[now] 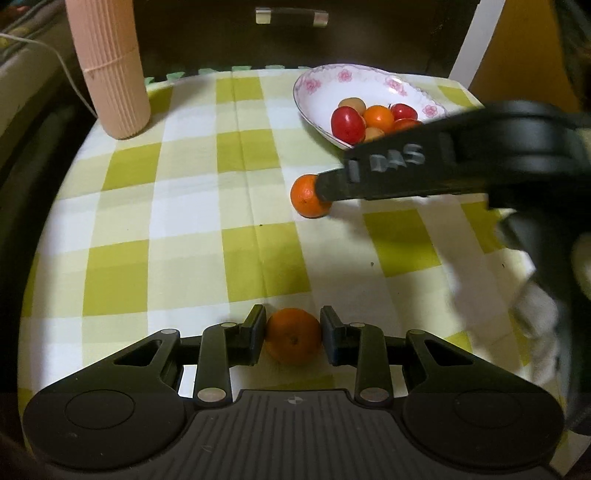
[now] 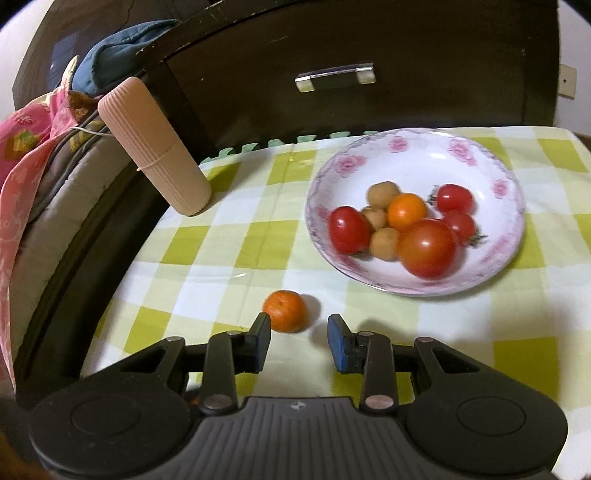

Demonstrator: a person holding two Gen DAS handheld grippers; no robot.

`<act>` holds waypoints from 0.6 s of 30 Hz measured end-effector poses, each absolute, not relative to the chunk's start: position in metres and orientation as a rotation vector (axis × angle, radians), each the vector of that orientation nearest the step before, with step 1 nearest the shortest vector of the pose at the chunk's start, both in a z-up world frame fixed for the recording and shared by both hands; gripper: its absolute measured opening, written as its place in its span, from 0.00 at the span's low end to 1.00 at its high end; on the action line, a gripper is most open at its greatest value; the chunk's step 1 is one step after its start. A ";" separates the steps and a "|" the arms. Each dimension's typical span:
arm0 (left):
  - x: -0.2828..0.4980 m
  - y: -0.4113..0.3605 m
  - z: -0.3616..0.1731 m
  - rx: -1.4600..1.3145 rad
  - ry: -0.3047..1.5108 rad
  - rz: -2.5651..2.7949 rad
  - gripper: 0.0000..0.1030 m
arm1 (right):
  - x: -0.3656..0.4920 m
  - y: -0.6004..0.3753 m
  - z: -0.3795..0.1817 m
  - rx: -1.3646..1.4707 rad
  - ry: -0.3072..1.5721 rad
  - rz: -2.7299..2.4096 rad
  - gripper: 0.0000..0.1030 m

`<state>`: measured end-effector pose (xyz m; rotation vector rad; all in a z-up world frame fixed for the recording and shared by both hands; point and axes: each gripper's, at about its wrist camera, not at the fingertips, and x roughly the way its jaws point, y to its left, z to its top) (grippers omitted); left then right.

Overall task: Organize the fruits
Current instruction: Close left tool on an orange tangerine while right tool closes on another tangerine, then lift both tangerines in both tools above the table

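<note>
My left gripper (image 1: pixel 293 332) is shut on a small orange (image 1: pixel 293 341) that rests on the green-checked tablecloth (image 1: pixel 192 221); both pads press its sides. A second small orange (image 1: pixel 306 201) (image 2: pixel 285 311) lies further out. My right gripper (image 2: pixel 299 332) stands open, nothing between its blue pads, with this orange just ahead of its left finger (image 2: pixel 262 332). In the left wrist view the right gripper (image 1: pixel 321 188) reaches in from the right, its tip over that orange. A white flowered bowl (image 1: pixel 321 79) (image 2: pixel 424 140) holds red tomatoes (image 2: pixel 349 229), an orange fruit (image 2: pixel 406 210) and small brown fruits.
A pink ribbed cylinder (image 1: pixel 110 74) (image 2: pixel 159 147) stands at the table's back left. A dark drawer front with a metal handle (image 1: pixel 291 16) (image 2: pixel 334 77) rises behind the table. Bedding and cloth (image 2: pixel 22 155) lie off the left edge. A white sleeve (image 1: pixel 532 306) shows at the right.
</note>
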<state>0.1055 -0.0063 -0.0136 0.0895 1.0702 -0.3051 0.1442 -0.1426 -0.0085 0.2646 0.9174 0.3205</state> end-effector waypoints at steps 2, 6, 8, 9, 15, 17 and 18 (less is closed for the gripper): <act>0.106 -0.006 -0.013 0.078 1.075 -0.316 0.39 | 0.150 -0.137 -0.011 0.261 0.923 0.316 0.32; 0.106 -0.005 -0.014 0.072 1.076 -0.320 0.40 | 0.163 -0.124 -0.019 0.220 0.948 0.316 0.33; 0.107 -0.004 -0.014 0.061 1.080 -0.320 0.40 | 0.168 -0.121 -0.022 0.213 0.948 0.323 0.36; 0.108 -0.003 -0.014 0.056 1.084 -0.320 0.41 | 0.171 -0.119 -0.024 0.211 0.952 0.328 0.36; 0.111 -0.003 -0.015 0.049 1.089 -0.321 0.41 | 0.175 -0.108 -0.027 0.130 0.960 0.327 0.33; 0.111 -0.003 -0.016 0.054 1.088 -0.322 0.41 | 0.177 -0.112 -0.026 0.145 0.968 0.328 0.30; 0.110 -0.003 -0.016 0.056 1.087 -0.322 0.40 | 0.177 -0.114 -0.026 0.155 0.971 0.328 0.30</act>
